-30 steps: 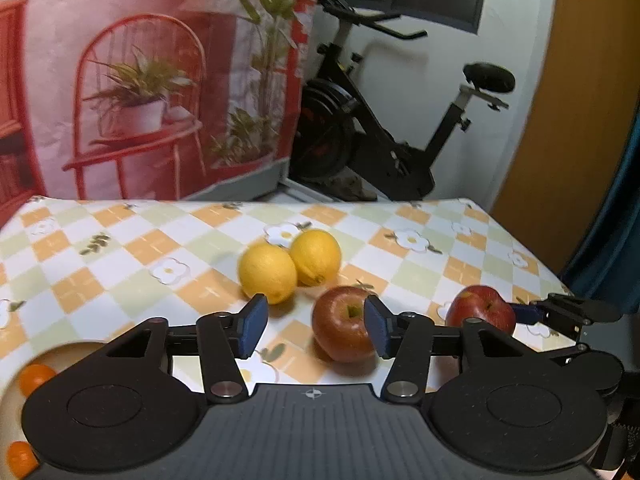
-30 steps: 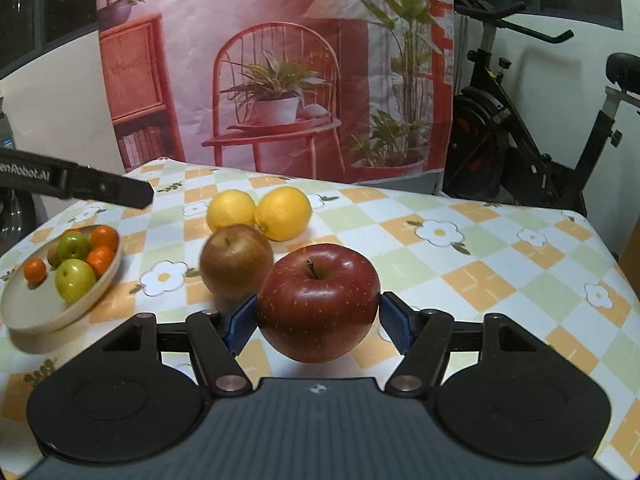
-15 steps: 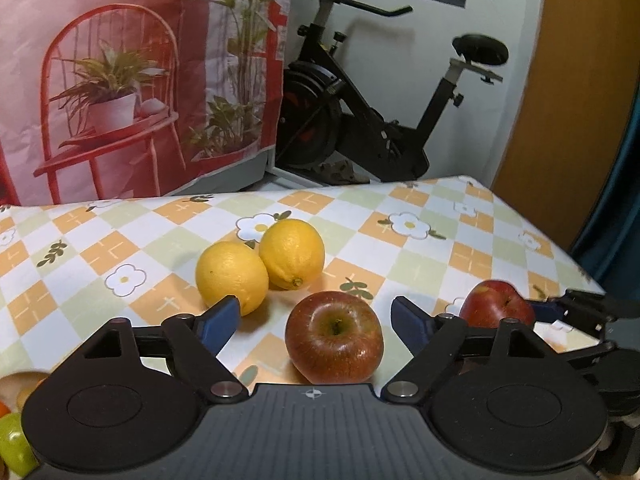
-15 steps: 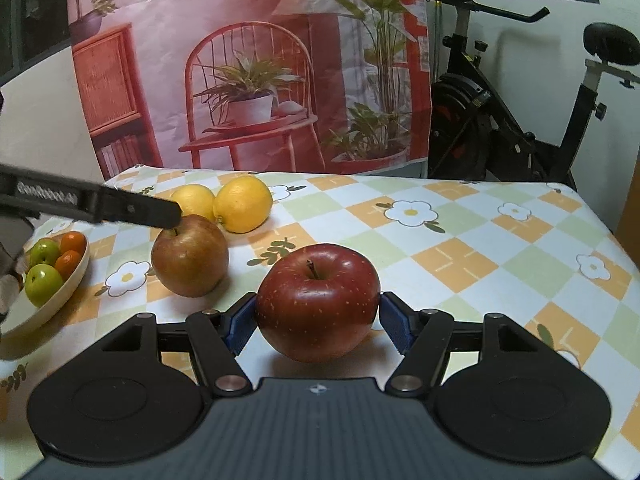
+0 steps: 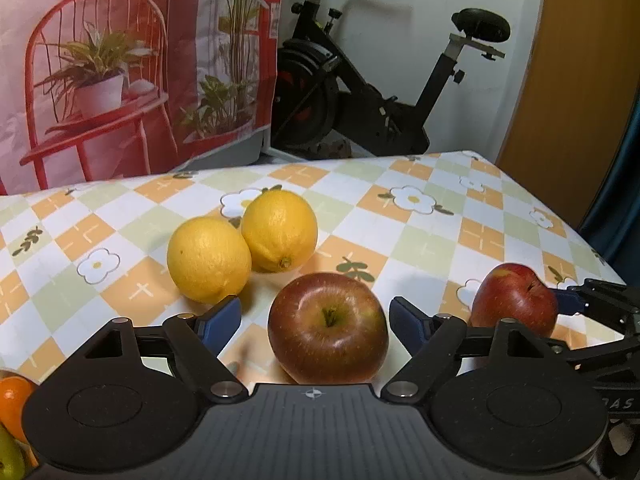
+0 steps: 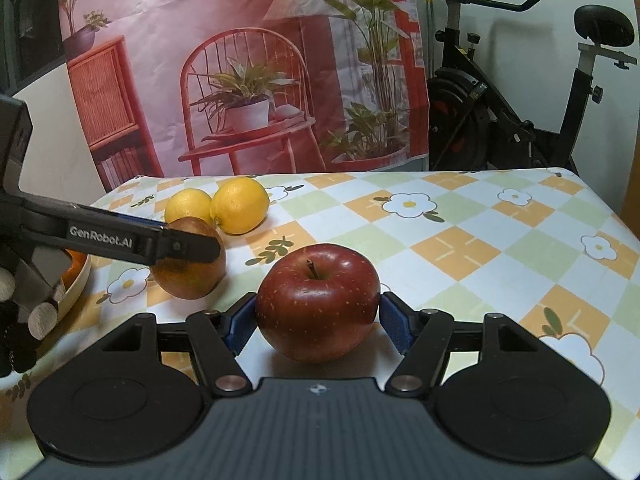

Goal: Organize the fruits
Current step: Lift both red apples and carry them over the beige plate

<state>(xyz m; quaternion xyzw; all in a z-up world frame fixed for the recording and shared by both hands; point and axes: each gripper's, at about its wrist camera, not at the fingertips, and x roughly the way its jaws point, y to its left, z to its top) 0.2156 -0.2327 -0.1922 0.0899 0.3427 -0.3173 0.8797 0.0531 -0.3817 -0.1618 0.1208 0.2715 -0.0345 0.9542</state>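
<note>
Left gripper [image 5: 316, 322] jaws just widened, straddling the brownish apple [image 5: 328, 328] without touching it; right gripper [image 6: 318, 322] clamps the red apple [image 6: 318, 300] on the checkered tablecloth [image 6: 460, 240], lemons [image 5: 240, 252] behind.

The left gripper [image 5: 316, 322] tilts down toward the table, its jaws standing wide after just opening then easing in slightly; a brownish apple [image 5: 328, 340] sits between the blue pads [image 5: 222, 320], clear of both. The right gripper [image 6: 318, 318] also tilts down, its pads [image 6: 242, 322] pressed against both sides of a red apple [image 6: 318, 300]
</note>
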